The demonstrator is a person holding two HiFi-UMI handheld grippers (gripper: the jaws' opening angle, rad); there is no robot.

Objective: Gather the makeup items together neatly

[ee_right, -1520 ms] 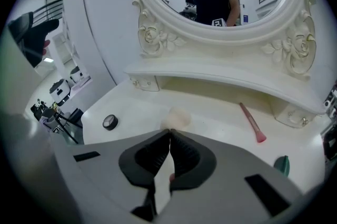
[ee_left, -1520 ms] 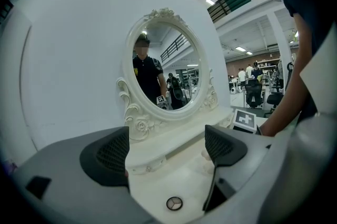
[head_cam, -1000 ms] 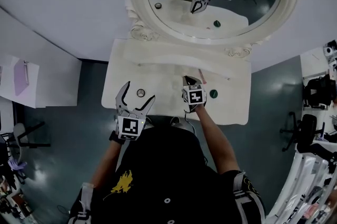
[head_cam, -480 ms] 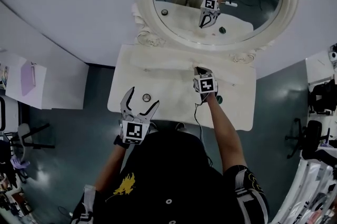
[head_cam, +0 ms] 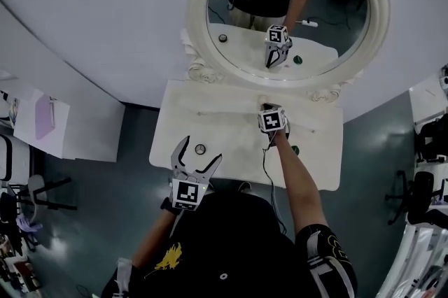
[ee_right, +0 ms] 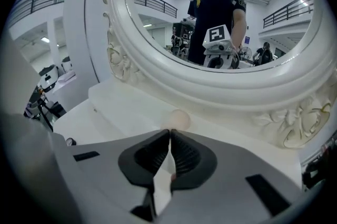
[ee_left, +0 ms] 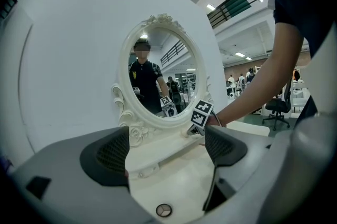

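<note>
The right gripper (ee_right: 169,133) has its jaws pressed together. A pale sliver shows along the seam between the pads, but I cannot tell whether anything thin is pinched there. Just beyond the jaw tips lies a pale rounded item (ee_right: 178,119), on the raised ledge (ee_right: 121,107) along the back edge of the worktop (head_cam: 231,129). Whether the tips touch it cannot be made out. The ledge runs under the carved frame of the oval mirror (head_cam: 196,24), and the glass reflects this gripper and the person holding it.

The left gripper (ee_left: 166,139) hangs over the front edge of the worktop, towards its left end, with its jaws spread wide. A small round pot (ee_left: 164,210) sits on the worktop between the two pads, touching neither and set low towards the gripper's body.

A small dark green round item (head_cam: 295,150) lies apart from the others, towards the front right corner of the worktop. It is to the right of the arm that reaches to the right gripper. So the three makeup items are scattered: one at the back ledge, one front left and one front right.
</note>
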